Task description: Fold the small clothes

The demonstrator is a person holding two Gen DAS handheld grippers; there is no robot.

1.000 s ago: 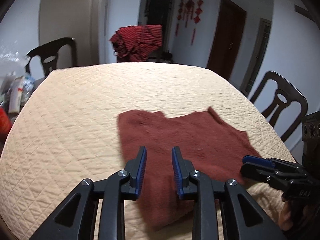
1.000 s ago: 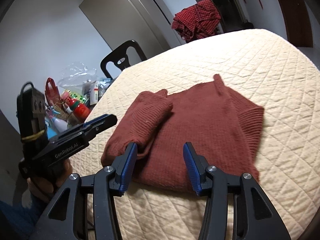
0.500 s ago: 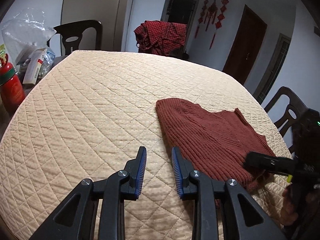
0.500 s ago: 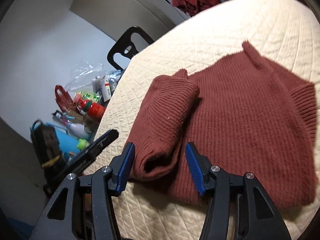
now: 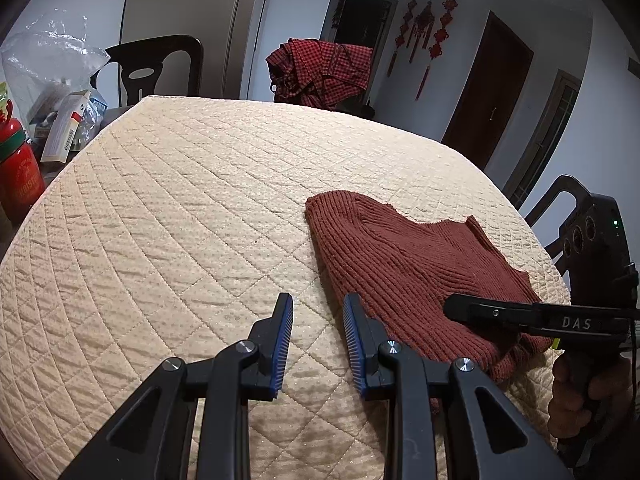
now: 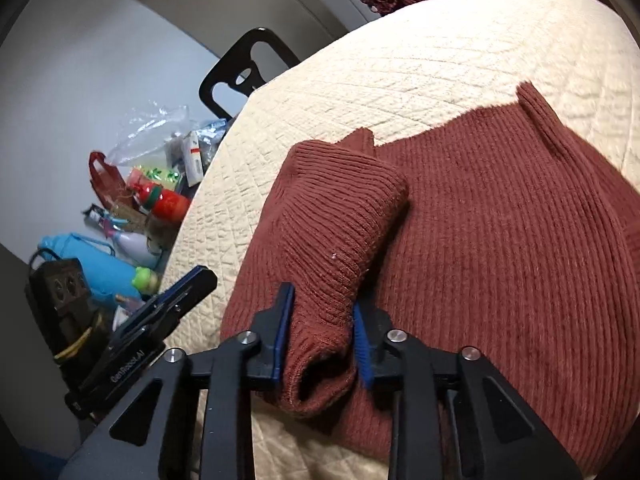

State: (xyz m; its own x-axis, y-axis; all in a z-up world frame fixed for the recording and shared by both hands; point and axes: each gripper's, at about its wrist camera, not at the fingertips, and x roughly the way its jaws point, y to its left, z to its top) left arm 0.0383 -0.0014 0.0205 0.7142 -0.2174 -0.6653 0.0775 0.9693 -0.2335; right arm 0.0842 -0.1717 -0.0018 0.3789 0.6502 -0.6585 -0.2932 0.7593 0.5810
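Sweater: the rust-red knit sweater (image 6: 500, 220) lies flat on the quilted table cover (image 5: 180, 208), toward its near right edge, one sleeve (image 6: 340, 216) folded across the body.
Right gripper: the right gripper (image 6: 322, 330) has the sleeve cuff between its blue pads, jaws narrow; pads seem to touch the knit, but a firm pinch is not certain.
Left gripper: the left gripper (image 5: 316, 330) hangs over bare quilt just beside the sweater's edge, jaws apart, holding nothing.
Risk, slip: a loose bite on thick knit could let the cuff slide out mid-fold.
Risk, drag: pulling with one gripper only may shift or bunch the whole body, as nothing pins it.
Risk, edge: the hem sits near the table edge and could be tugged off.
Hidden: the right sleeve and hem run out of frame; layers under the cuff are unclear.
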